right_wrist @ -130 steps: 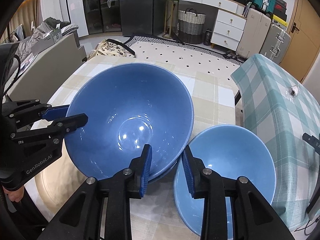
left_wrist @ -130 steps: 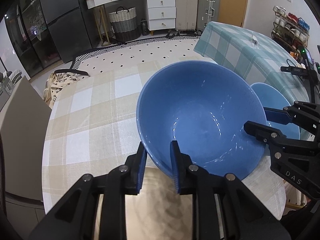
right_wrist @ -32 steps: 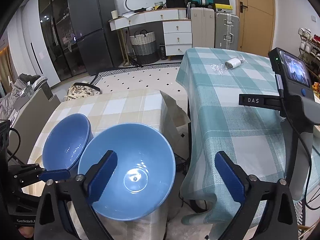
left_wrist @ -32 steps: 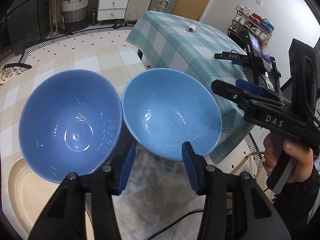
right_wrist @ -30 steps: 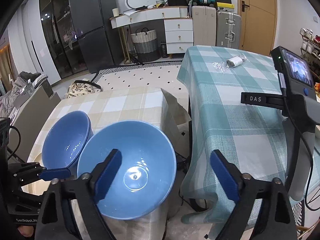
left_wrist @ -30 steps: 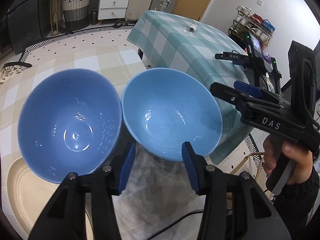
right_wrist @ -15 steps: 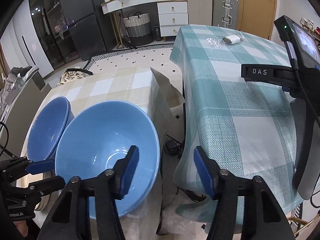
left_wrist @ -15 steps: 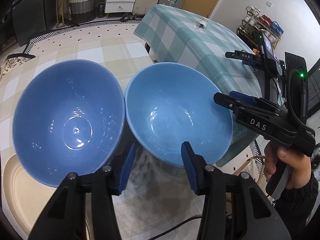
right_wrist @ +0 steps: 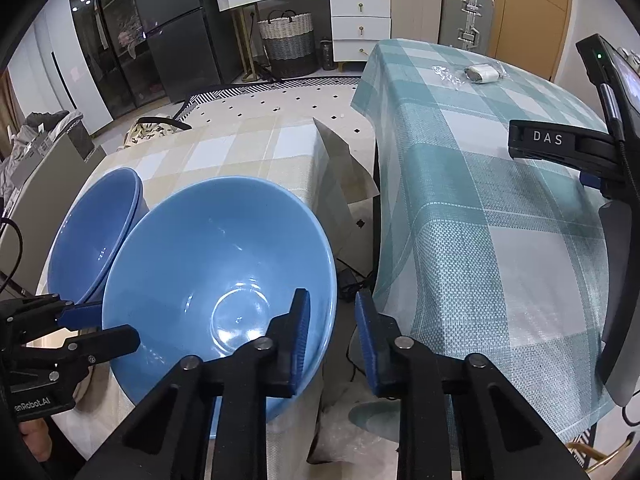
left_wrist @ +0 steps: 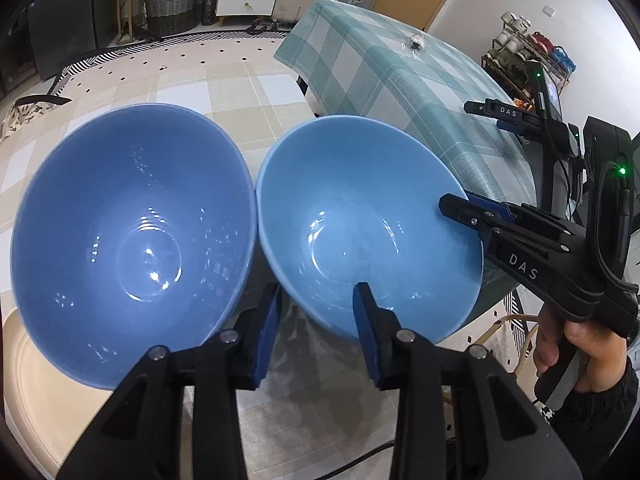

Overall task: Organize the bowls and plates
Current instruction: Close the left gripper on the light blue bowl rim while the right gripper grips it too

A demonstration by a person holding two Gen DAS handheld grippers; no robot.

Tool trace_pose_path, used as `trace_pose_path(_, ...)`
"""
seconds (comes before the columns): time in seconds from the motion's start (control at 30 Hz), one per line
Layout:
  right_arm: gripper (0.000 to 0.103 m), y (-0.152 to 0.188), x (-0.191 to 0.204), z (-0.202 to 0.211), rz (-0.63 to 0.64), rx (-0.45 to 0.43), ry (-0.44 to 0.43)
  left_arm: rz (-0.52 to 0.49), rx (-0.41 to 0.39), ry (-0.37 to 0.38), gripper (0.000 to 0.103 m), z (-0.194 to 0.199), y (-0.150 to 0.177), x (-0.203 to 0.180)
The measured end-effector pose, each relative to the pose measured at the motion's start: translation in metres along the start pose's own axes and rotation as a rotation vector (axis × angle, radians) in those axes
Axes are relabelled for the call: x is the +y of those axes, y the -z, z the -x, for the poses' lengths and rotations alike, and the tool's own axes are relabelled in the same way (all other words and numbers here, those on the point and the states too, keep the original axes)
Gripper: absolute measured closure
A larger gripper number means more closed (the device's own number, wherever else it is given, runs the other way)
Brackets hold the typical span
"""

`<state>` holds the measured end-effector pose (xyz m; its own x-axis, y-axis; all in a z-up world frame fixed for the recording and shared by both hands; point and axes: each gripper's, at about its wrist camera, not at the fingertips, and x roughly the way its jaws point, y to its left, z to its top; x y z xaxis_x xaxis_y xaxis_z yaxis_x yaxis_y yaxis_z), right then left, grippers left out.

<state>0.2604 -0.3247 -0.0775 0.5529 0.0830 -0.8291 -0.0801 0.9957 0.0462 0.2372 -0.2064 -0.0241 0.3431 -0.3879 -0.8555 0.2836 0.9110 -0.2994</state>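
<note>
**Both claws straddle one rim**

The lighter blue bowl (left_wrist: 360,232) sits near the table (left_wrist: 248,92) corner, touching the darker bowl (left_wrist: 128,236) on its left. The left claw (left_wrist: 316,320) has the lighter bowl's near rim between its closing jaws; the pads look not yet pressed on. The right claw (right_wrist: 332,332) straddles the same bowl's right rim, jaws closing, the outer pad apart from the wall. Each claw lies just at the rim it needs, on opposite sides.

Bright indoor light, glare spots in bowls (left_wrist: 132,236), fisheye edges dark
</note>
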Motion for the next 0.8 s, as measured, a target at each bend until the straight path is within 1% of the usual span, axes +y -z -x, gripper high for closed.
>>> trace_pose_path(0.03, 0.087, 0.0, 0.0, 0.0, 0.003, 0.001, -0.001, -0.004, 0.0, -0.004, 0.071, -0.001, 0.0, 0.0)
trace_pose_path(0.1, 0.089, 0.0, 0.002, -0.001, 0.01, 0.002, 0.0, -0.009, -0.003, -0.003, 0.074, -0.001, 0.0, -0.001)
trace_pose_path(0.17, 0.092, 0.0, 0.005, 0.0, 0.022, 0.003, -0.003, -0.019, -0.007, -0.014, 0.074, -0.001, 0.0, -0.002)
trace_pose_path(0.37, 0.093, 0.001, 0.007, 0.0, 0.037, 0.003, 0.007, -0.022, -0.009, -0.018, 0.075, -0.002, 0.0, -0.002)
trace_pose_path(0.67, 0.093, 0.001, 0.005, 0.002, 0.047, -0.002, 0.009, -0.061, -0.012, -0.054, 0.076, -0.002, 0.001, -0.008)
trace_pose_path(0.8, 0.093, 0.002, 0.006, 0.007, 0.052, -0.013, 0.011, -0.065, -0.01, -0.059, 0.076, -0.003, 0.002, -0.011)
